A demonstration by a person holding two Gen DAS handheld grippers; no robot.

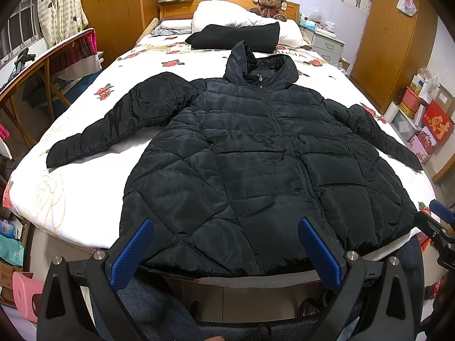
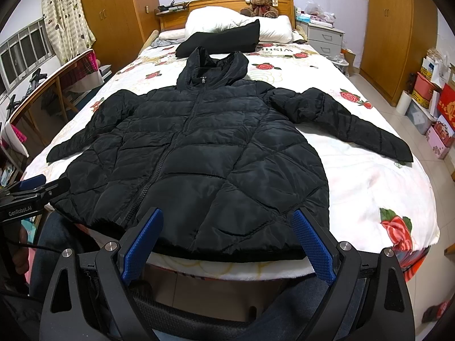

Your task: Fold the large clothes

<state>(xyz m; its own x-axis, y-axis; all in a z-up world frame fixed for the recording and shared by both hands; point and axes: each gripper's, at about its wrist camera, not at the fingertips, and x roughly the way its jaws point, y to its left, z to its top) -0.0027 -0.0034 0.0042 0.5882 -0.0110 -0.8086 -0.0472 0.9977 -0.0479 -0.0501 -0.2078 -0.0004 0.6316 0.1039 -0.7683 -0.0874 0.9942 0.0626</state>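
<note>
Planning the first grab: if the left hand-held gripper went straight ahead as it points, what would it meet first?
Probably the hem of the black jacket at the near edge of the bed. The left hand-held gripper is open; depth is uncertain.

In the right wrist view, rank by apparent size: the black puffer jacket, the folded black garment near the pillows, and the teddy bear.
1. Black puffer jacket, by far the largest.
2. Folded black garment.
3. Teddy bear, smallest.
The last two lie farther from the camera, so they likely look smaller than they are.
</note>
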